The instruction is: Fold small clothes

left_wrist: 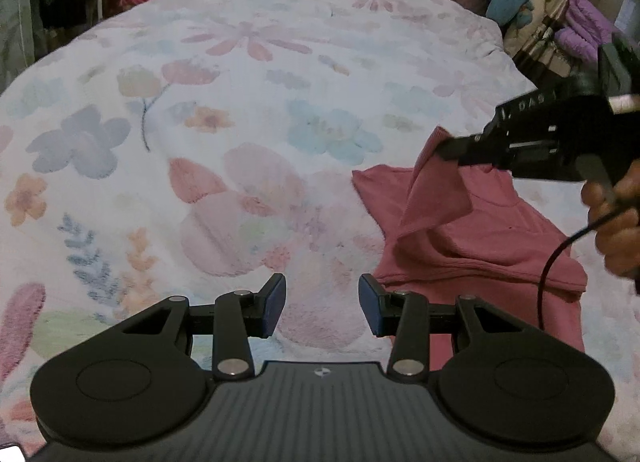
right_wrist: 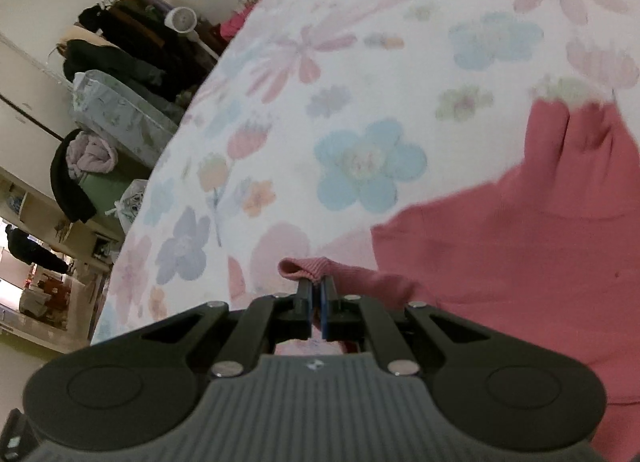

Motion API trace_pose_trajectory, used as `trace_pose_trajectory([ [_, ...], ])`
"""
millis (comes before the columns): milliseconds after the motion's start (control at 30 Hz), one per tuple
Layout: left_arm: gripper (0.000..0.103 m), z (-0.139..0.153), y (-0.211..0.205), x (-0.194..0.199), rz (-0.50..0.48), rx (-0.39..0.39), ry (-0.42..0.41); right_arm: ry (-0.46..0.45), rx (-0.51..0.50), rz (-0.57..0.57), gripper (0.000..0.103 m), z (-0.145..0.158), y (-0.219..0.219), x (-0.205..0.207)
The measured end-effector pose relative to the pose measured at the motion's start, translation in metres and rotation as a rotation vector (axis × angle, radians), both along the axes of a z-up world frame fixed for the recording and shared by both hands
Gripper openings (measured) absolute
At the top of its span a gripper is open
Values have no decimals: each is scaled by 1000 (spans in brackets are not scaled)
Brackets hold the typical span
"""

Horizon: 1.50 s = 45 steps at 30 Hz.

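Slippage threatens: right gripper [right_wrist: 317, 304] jaws pinch only the pink garment [left_wrist: 480, 230] hem's edge; left gripper [left_wrist: 322, 304] jaws spread, garment beside them.

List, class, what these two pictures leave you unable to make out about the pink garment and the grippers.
- Pink garment: its type is unclear; the left wrist view hides part behind the right gripper, and the right wrist view crops it.
- Pinched hem: the closed fingers hide the clamped part.
- Left gripper: open, holding nothing; absent from the right wrist view.
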<state>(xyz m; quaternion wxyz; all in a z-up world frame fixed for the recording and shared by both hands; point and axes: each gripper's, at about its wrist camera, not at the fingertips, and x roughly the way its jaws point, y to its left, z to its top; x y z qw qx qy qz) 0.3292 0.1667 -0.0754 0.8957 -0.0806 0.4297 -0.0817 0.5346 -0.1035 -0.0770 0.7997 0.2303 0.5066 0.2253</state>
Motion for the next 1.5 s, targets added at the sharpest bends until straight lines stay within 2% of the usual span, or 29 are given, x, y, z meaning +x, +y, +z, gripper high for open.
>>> trace_pose_trajectory([
  [167,50,-12,-10,11,-27,-10,10,-16,6,-41,0,-24,-26,5],
  [467,50,-27,-48,36,-98,-12,24,-21,-3,-109,0,-42,-92,10],
  [567,50,-25,-55,39,-108,-39,8,-22,42,-81,0,-40,-89,14],
  [667,50,-23,-55,39,-118,-77,-6,-60,111,18,0,-26,-58,15],
  [767,50,-23,-49,37,-97,-73,-3,-66,149,134,11,-23,-16,14],
  [800,52,-24,-45,37,-90,-70,1,-72,134,152,21,-21,-5,13],
  [867,58,-23,-38,36,-76,-67,3,-102,112,164,33,-16,2,9],
  [900,61,-24,-33,37,-70,-71,2,-113,117,164,32,-14,-2,6],
  [967,61,-26,-23,42,-50,-99,6,-119,113,140,33,-12,-20,3],
  [1033,61,-30,-13,53,-11,-155,17,-140,65,99,33,-10,-48,-1],
  [1167,61,-46,5,88,83,-279,64,-181,-133,-22,33,-11,-127,-13],
  [1267,61,-62,9,111,128,-316,95,-156,-237,-137,33,-16,-194,-22],
  [1367,61,-80,8,126,154,-331,121,-112,-300,-251,34,-27,-250,-31],
  [1433,49,-86,6,128,168,-345,124,-85,-322,-299,34,-36,-275,-38],
  [1500,41,-91,7,129,176,-375,123,-68,-308,-338,34,-48,-293,-44],
])
